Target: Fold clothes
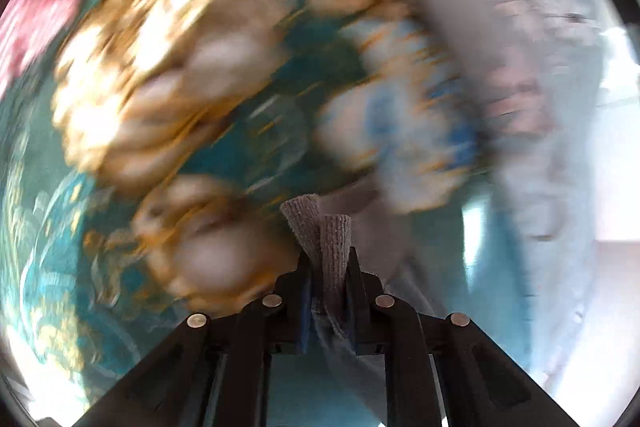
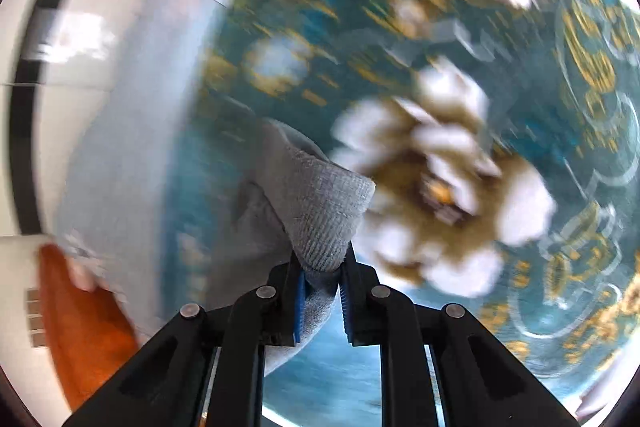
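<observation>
Left wrist view: the left tongs [image 1: 320,227] pinch a grey ribbed knit garment [image 1: 334,259]; the right tongs [image 2: 322,259] clamp its cuff [image 2: 328,203] above a teal flowered cloth [image 2: 520,99].

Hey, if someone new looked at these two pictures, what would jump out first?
The teal bedspread with big white and gold flowers fills both views, though blurred. At bottom centre of each, a tool is clamped on grey ribbed knit fabric: the left tool and the right tool. An orange cloth sits at the right view's lower left.
</observation>
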The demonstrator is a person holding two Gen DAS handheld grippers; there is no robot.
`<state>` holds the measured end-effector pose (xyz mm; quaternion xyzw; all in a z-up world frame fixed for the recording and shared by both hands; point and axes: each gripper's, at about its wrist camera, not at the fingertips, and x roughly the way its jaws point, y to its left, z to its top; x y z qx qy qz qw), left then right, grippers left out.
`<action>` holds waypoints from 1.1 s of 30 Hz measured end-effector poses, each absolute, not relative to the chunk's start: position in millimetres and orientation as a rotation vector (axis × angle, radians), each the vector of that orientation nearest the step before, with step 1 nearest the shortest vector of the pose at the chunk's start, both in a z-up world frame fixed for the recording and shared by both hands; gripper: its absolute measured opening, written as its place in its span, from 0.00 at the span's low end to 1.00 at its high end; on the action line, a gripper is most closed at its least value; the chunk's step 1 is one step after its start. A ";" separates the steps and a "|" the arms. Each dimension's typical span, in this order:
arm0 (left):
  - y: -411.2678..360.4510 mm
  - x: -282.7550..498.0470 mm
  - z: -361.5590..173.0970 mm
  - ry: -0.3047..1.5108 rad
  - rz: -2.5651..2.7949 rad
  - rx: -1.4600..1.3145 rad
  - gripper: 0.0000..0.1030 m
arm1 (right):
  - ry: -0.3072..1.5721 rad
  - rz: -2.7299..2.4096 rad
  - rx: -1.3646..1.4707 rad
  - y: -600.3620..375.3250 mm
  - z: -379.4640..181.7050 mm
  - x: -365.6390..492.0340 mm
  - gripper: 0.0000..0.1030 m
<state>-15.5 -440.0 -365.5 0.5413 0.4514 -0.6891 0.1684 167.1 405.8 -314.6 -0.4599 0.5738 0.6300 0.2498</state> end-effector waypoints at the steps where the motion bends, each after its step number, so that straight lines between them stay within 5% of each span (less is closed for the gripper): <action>1: -440.8 -6.7 -377.4 1.289 -1.878 1.532 0.14 | 1.575 1.682 -1.255 404.2 -323.6 171.8 0.15; 7: -436.6 -5.5 -358.1 1.253 -1.923 1.514 0.14 | 1.531 1.707 -1.305 403.9 -322.0 166.4 0.21; 11: -413.1 -23.5 -312.7 1.098 -2.065 1.517 0.14 | 1.437 1.774 -1.362 401.4 -299.0 155.8 0.45; 22: -211.3 -27.8 -185.7 0.388 -2.648 1.546 0.15 | 1.422 1.825 -1.326 385.3 -259.7 188.7 0.45; 33: 41.1 -18.2 -246.5 0.025 -2.768 2.050 0.15 | 1.573 1.811 -1.281 373.5 -264.5 210.3 0.45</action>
